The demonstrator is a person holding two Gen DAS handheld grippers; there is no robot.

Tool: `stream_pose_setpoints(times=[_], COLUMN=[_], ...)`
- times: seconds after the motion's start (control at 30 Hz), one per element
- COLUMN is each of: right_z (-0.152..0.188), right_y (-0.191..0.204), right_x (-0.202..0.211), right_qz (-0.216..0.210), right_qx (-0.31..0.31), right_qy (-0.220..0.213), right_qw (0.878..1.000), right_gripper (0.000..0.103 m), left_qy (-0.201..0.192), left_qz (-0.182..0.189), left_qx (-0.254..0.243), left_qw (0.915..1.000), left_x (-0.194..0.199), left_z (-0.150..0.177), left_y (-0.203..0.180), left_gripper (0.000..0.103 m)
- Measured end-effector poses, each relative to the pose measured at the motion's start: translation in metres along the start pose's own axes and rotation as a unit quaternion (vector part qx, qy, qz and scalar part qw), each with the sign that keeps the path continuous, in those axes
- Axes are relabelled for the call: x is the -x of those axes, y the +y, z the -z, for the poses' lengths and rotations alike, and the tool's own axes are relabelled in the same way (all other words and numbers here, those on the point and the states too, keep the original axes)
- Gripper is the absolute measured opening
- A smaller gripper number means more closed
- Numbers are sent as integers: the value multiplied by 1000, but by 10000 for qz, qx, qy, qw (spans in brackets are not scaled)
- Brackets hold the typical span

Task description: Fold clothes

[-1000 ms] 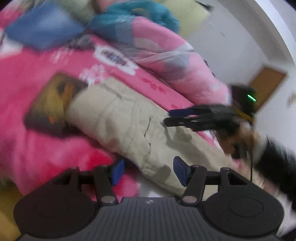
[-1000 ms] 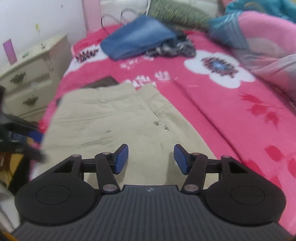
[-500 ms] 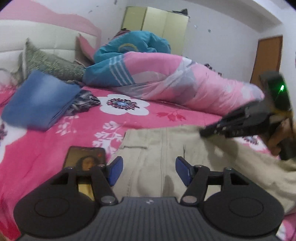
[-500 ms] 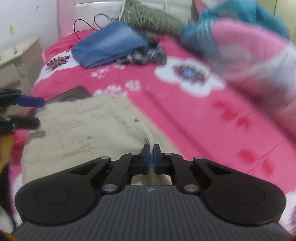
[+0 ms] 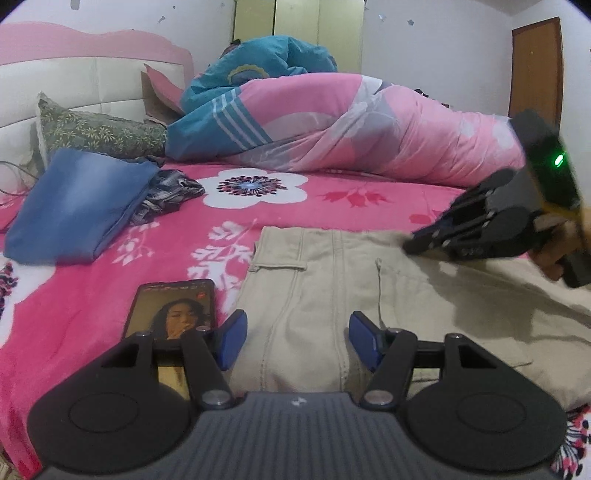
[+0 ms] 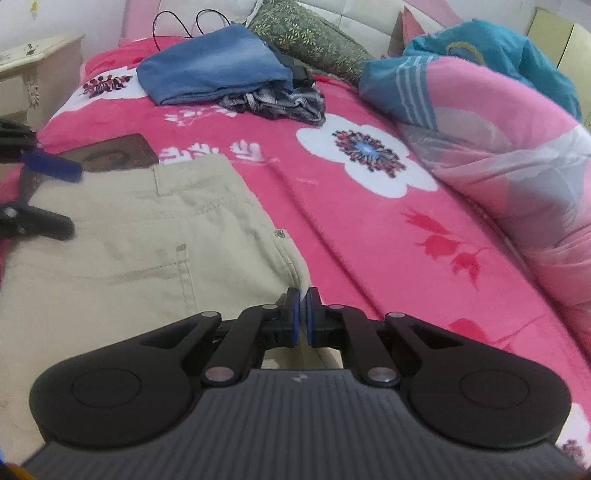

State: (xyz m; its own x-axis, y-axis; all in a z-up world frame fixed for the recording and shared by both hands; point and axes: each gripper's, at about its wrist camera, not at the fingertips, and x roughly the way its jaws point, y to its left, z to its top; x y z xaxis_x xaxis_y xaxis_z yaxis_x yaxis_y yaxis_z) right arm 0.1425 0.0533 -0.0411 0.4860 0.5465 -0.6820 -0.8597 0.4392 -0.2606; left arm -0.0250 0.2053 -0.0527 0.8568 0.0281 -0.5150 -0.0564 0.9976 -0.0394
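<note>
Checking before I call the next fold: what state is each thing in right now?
Beige trousers: spread flat on the bed, unfolded.
Right tool: shut on the trousers' edge.
Left tool: open over the trousers, gripping nothing.
Phone: face up beside the trousers, screen lit.
Blue garment: folded.
Checked garment: crumpled.
Pink duvet: bunched up.

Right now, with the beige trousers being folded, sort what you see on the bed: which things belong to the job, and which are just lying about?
Part of the job:
- beige trousers
- right gripper, shut on the trousers' edge
- left gripper, open over the trousers

Lying about:
- phone
- folded blue garment
- checked cloth
- pink quilt
- green pillow
</note>
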Motion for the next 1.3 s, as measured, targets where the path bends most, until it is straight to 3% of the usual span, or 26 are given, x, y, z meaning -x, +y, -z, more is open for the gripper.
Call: stream_pose_setpoints(times=[0.1,0.2,0.27,0.33,0.5,0.63,0.8,1.0,1.07,1.13,1.23,1.3], right_z=[6,9,11,17,59,107,146,158,157,159,164,163], right_y=[1,-5,-14,-25,-59,-70,-76,-83,-86,-91,-98,-94], right_x=[-12,-7,4,25,95,124,120,104,106,106,105,109], right_qz=[-52,-149,-217,-165,-7,192,172,-99,-116,-119,-187,-183], right_qx=[-68,-283,-575,-851,-1533,-1567,-1473,-1325,-1176,-1162,-1335,-1283], right_qy=[14,-122,-281,-476,-666,-214,305,670,755,838,903,896], right_qw=[10000,9994,9977,9951,9859,9872,9885,9889,9901,9896,9867,9875], right_gripper=[3,6,10,23,26,26,26,28,33,50,46,35], left_qy=[-171,-295,-301,-109,547,715,761,822,825,828,827,816], left_qz=[56,400,777,1041,735,523,379,226,230,267,309,311], left_qx=[140,171,94,7,190,250,126,-70,-84,-10,77,74], left_qw=[9997,9986,9965,9945,9956,9958,9963,9963,9963,9962,9961,9962], left_x=[10,9,-1,-20,-66,-76,-78,-81,-82,-83,-84,-84], left_z=[-7,-25,-37,-45,-50,-41,-41,-42,-42,-43,-43,-42], left_y=[2,-5,-17,-30,-35,-31,-37,-45,-45,-42,-39,-39], left_gripper=[62,63,63,63,61,59,59,59,59,59,59,59])
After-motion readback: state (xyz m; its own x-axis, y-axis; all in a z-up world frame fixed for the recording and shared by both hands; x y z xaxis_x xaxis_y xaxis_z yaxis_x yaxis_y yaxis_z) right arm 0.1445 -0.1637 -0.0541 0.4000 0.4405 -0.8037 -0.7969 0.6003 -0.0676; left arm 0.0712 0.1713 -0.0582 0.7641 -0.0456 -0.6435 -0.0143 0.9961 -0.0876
